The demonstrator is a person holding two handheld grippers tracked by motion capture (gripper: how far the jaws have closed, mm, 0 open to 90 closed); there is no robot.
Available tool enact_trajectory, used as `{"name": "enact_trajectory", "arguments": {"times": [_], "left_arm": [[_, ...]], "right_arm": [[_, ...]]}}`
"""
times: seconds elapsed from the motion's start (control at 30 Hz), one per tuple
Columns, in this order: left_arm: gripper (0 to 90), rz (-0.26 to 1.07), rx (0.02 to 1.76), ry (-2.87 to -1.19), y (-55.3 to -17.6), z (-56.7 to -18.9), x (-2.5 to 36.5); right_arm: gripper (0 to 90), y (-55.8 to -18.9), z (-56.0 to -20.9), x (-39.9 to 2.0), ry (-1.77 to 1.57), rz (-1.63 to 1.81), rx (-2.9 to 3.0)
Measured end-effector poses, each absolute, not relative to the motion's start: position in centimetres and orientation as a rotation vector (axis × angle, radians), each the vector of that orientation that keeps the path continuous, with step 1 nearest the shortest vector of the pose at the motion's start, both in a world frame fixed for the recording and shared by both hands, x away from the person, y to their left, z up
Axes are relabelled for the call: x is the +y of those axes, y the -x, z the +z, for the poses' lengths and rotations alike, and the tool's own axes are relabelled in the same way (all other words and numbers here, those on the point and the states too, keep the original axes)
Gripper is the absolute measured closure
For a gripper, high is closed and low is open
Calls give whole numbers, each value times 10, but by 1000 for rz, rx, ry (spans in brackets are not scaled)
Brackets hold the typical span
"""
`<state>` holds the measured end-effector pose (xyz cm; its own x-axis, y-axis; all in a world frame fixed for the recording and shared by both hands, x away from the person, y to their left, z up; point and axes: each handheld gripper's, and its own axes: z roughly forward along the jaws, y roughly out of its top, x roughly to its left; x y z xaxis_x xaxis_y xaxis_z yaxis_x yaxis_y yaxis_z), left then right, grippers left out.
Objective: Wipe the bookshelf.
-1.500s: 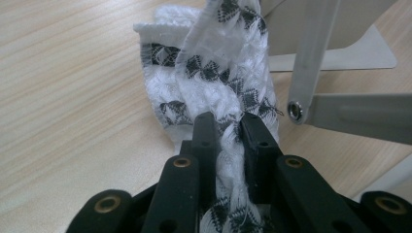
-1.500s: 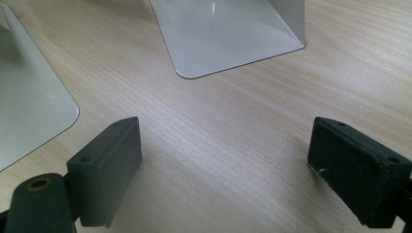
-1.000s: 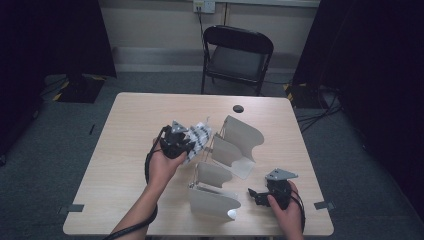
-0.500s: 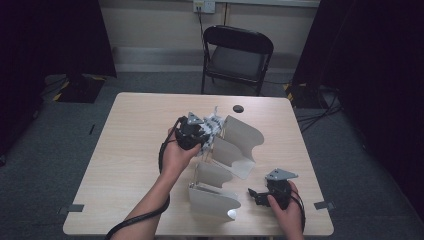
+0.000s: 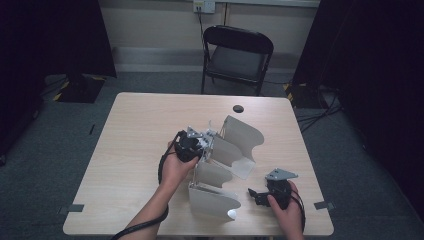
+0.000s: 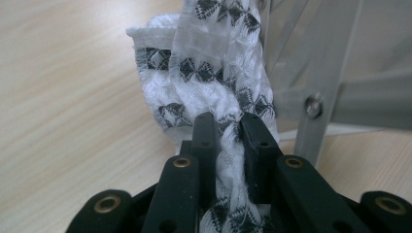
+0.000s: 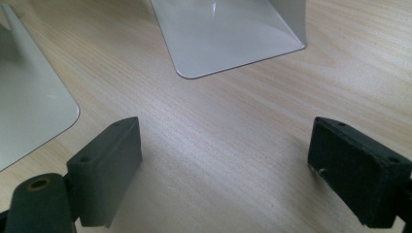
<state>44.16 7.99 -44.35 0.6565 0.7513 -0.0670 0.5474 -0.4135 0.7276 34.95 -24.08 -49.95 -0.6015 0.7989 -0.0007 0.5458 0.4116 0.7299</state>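
Dangling from the left gripper [image 6: 227, 127] is a white woven cloth with a black diamond pattern [image 6: 214, 73], soft and limp, bunched into a rope where the jaws pinch it. It looks light and floppy to me, the sort of thing that sags wherever it isn't supported and can snag on an edge. No fear of breaking it; the worry is it slipping or catching. Pinching a thick gathered fold, as now, seems the safest hold, since a single thin layer could slide out.

From above, that cloth [image 5: 202, 137] sits at the left gripper [image 5: 192, 145], right up against the grey metal tiered rack with curved sheet trays [image 5: 235, 145] in the middle of the pale wooden table [image 5: 135, 130]. In the left gripper view a slim grey metal strut with a bolt [image 6: 313, 107] of the rack stands just beside the cloth; whether they touch I can't tell.

As for the trays, the upper ones [image 5: 245, 132] look bare, and the lowest tray [image 5: 212, 200] near the front edge looks bare too, though parts are hidden by the tiers.

Over on the right, the right gripper [image 5: 255, 195] rests low by the table with its jaws spread wide and nothing between them, bare wood showing through the gap in its own view [image 7: 223, 160].

A black folding chair [image 5: 237, 55] stands beyond the table.
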Motion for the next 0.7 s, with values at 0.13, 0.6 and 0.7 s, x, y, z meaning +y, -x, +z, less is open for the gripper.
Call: {"name": "enact_trajectory", "arguments": {"times": [0.13, 0.6, 0.7], "left_arm": [[781, 339, 1015, -2143, -437, -457, 83], [778, 350, 1068, -2095, -434, -445, 101], [778, 402, 1061, -2061, -438, -415, 107]], "right_arm": [[116, -350, -500, -241, -1158, 1007, 2323], [115, -350, -500, -241, -1157, 1007, 2324], [115, -350, -500, -241, -1156, 1008, 2325]]}}
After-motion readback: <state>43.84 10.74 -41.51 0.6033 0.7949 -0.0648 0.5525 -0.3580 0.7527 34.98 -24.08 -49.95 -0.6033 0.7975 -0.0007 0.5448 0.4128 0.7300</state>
